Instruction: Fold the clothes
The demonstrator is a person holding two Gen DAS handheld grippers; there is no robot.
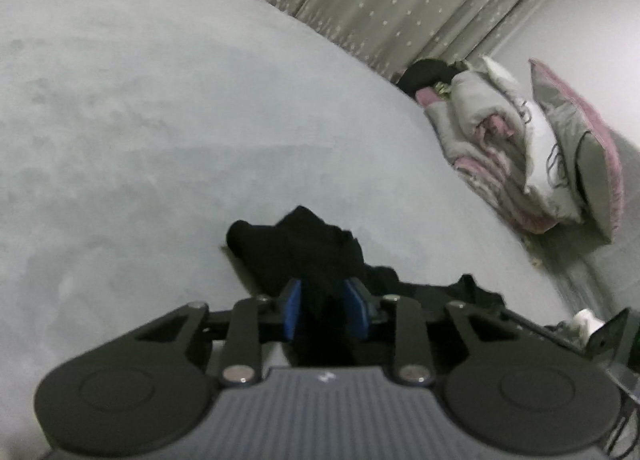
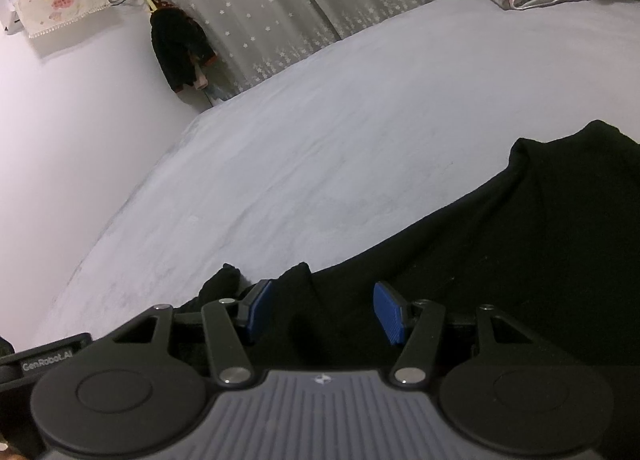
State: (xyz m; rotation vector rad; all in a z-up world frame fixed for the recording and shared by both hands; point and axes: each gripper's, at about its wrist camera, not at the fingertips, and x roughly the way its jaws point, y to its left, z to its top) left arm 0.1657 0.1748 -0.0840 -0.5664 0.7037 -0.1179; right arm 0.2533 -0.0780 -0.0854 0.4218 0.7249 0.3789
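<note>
Pale grey bedsheet point(image 1: 140, 120) underneath. Left gripper point(image 1: 323, 306) pinches bunched black cloth garment point(image 1: 304, 256); right gripper point(image 2: 323, 310) gapes wide, garment point(image 2: 500, 260) between jaws, ungripped.

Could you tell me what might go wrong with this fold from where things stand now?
The left gripper pinches only a bunched wad of the black garment, so lifting may drag wrinkles into the fold. The right gripper stands open over the cloth, gripping nothing; that side could sag or trail across the bed.
</note>
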